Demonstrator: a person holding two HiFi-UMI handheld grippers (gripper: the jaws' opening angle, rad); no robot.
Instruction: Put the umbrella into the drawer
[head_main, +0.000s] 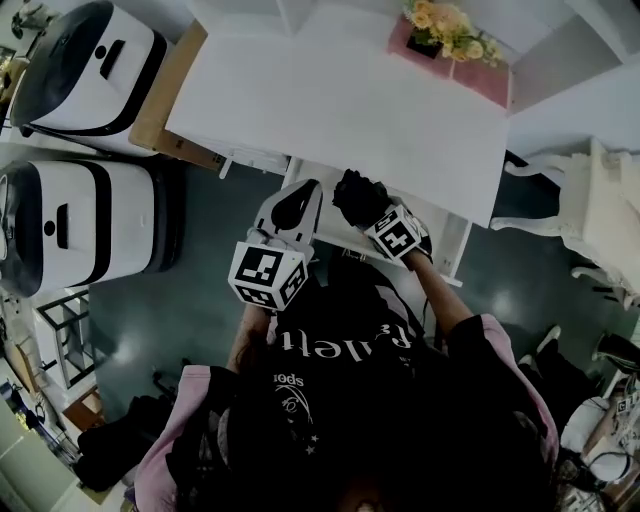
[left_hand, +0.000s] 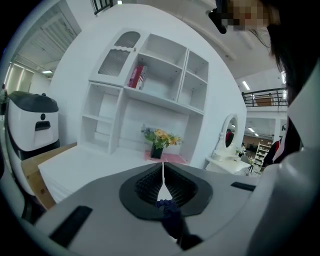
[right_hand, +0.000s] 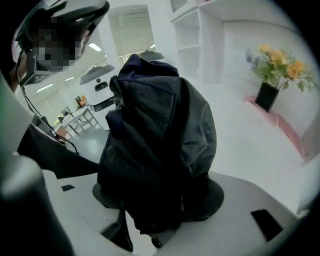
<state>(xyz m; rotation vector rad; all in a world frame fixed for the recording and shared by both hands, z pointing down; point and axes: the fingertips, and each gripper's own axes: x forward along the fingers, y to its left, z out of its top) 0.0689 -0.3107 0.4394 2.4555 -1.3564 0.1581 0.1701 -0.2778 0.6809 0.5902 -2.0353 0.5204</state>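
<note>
Clamping a bundled dark umbrella (right_hand: 155, 145) in the right claw (right_hand: 160, 200), squeezed into the fabric from both sides, with the bundle upright and blocking most of the right gripper view. Hanging in the air just off the near edge of the white desk (head_main: 340, 100), not resting on it. Pressed together at the left claw (left_hand: 163, 175), pinching a dark blue strap (left_hand: 169, 212) at the root of the pads, and sitting just beside the umbrella in the head view. Under both claws, a white frame (head_main: 452, 245) jutting out from below the desk's front edge; drawer or not, impossible to tell. Far across the desk, well apart from the claws: a dark pot of yellow and orange flowers (head_main: 448, 28) on a pink mat (head_main: 495, 75), backed by a white shelf unit (left_hand: 150, 95) with a red item (left_hand: 136, 76) in one compartment. Left of the desk, a brown cardboard box (head_main: 165, 90) against its side, then two white-and-black machines (head_main: 85, 65) on the dark floor (head_main: 200, 300). To the right, a white dressing table (head_main: 600, 210) with an oval mirror (left_hand: 230, 132).
</note>
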